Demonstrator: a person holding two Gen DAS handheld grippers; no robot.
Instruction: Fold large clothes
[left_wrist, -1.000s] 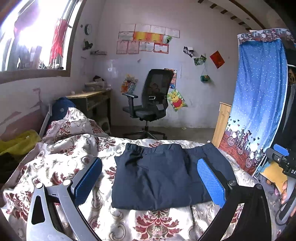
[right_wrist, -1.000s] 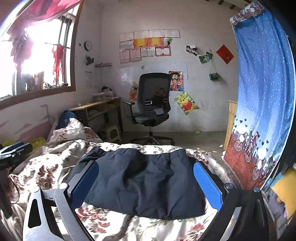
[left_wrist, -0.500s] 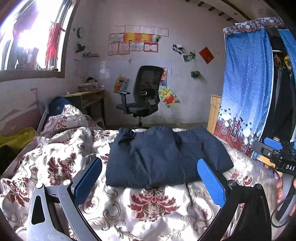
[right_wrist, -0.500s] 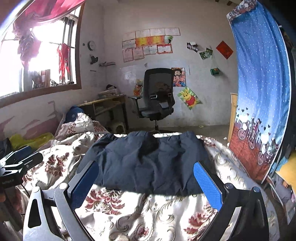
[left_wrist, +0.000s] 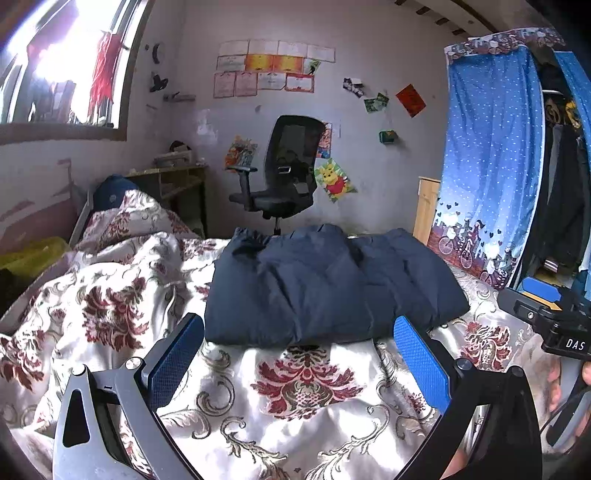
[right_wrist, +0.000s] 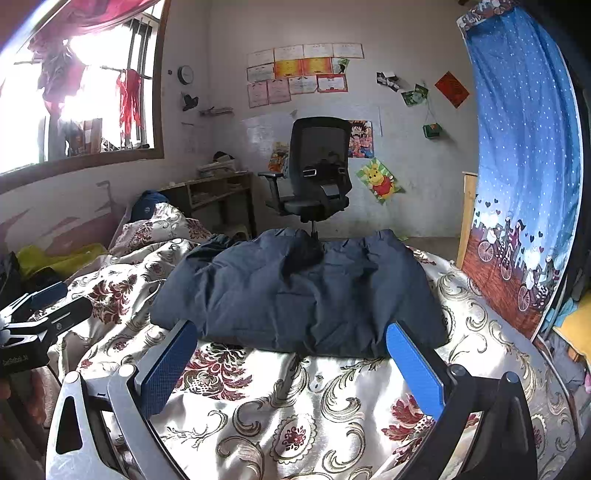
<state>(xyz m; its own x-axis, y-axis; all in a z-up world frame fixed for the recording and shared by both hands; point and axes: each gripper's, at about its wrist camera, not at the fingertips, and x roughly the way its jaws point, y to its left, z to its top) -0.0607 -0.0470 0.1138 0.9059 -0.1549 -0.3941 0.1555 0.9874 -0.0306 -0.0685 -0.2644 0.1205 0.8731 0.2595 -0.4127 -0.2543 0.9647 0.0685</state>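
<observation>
Left gripper (left_wrist: 299, 360) and right gripper (right_wrist: 291, 363) both gape wide, empty, at bottom centre. Folded navy garment (left_wrist: 325, 288) lies mid-frame on the floral bedspread (left_wrist: 306, 398), long axis left-to-right, roughly equidistant.

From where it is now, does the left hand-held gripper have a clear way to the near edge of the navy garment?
Probably yes. The left hand-held gripper is open, and only bare floral bedspread lies between it and the folded navy garment; nothing blocks the near edge.

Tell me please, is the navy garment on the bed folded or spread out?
Folded: the navy garment lies as a compact, layered rectangle on the floral bedspread.
</observation>
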